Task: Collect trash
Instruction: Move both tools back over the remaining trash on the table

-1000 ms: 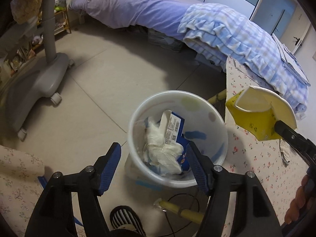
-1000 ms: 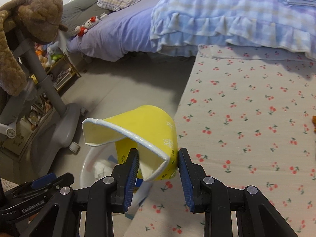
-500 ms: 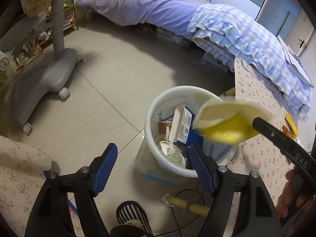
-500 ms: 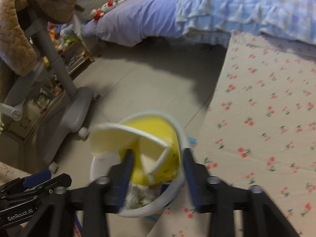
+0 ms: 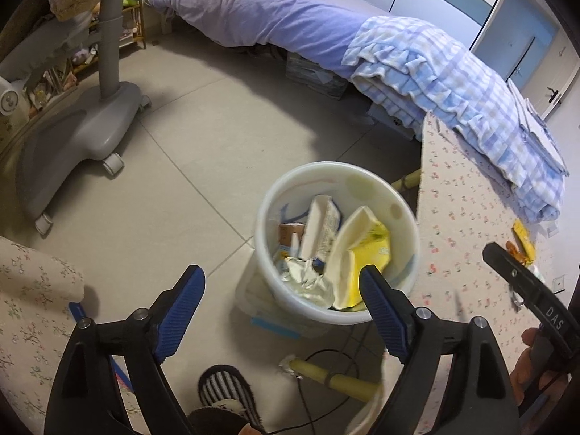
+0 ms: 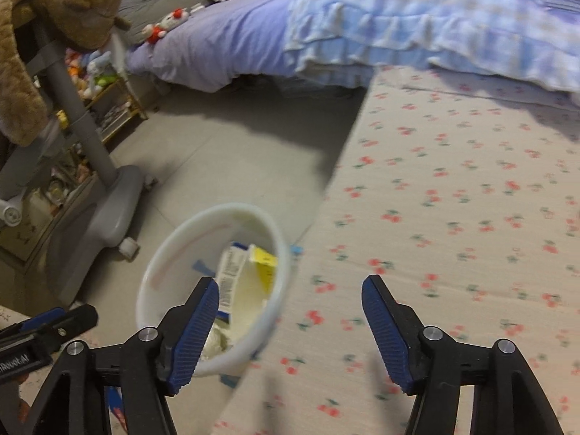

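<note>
A white trash bin (image 5: 406, 214) stands on the floor beside the table; it also shows in the right wrist view (image 6: 174, 250). Inside lie the crushed yellow paper cup (image 5: 366, 250), a white and blue carton (image 5: 319, 228) and crumpled paper. The cup also shows in the right wrist view (image 6: 262, 262). My left gripper (image 5: 281, 301) is open and empty, just in front of the bin. My right gripper (image 6: 290, 315) is open and empty above the bin's right rim and the table edge; its tip shows in the left wrist view (image 5: 507, 264).
A table with a cherry-print cloth (image 6: 453, 217) lies right of the bin, with small yellow and orange wrappers (image 5: 522, 244) on it. A bed (image 5: 290, 14) is behind. A grey wheeled stand (image 5: 72, 127) is at left. A cable and yellow table leg (image 5: 337, 377) lie below.
My right gripper carried the yellow cup from the table edge over the bin, opened and dropped it in. The cup now lies in the bin. The left gripper stayed open.
</note>
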### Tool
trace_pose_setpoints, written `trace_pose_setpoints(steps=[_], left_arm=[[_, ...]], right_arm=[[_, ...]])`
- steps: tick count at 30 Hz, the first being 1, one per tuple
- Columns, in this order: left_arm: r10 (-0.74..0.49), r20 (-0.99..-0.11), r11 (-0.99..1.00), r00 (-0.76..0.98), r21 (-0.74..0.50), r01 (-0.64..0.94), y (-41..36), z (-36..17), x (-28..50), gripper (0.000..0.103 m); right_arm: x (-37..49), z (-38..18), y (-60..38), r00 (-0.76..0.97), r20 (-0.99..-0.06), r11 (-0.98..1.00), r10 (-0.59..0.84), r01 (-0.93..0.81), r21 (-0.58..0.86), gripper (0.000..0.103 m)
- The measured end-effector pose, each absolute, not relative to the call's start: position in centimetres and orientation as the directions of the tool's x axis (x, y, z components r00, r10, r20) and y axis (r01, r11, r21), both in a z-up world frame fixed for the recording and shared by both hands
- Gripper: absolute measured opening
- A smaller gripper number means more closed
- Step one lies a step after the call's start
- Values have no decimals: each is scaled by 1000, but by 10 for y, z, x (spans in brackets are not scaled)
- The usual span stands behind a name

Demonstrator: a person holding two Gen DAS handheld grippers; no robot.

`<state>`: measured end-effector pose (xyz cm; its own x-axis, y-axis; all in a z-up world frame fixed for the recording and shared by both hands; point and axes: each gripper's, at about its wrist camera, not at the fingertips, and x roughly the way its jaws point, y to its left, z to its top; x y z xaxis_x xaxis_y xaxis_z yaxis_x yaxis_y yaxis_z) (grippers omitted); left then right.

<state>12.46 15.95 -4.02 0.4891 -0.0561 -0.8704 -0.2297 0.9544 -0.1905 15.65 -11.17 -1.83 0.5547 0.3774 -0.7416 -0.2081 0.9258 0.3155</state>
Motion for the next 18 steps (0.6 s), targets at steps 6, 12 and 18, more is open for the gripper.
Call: trace_pose_setpoints(steps=[6,12,18], left_arm=[[-99,-859,956,503,-222,-191,128,-31,130,90],[-127,-856,962,501,-230,-150,89,-27,140,92],[-161,-853,963,496,-247,-111,51,-27,151,92]], right_arm=[[149,-8,-156,585,-752,951,304,-142,274,75],[145,-1,-209,606,-764,973,222,-84,216,78],[146,-9,-259,584,-801,989,132,-22,147,79]])
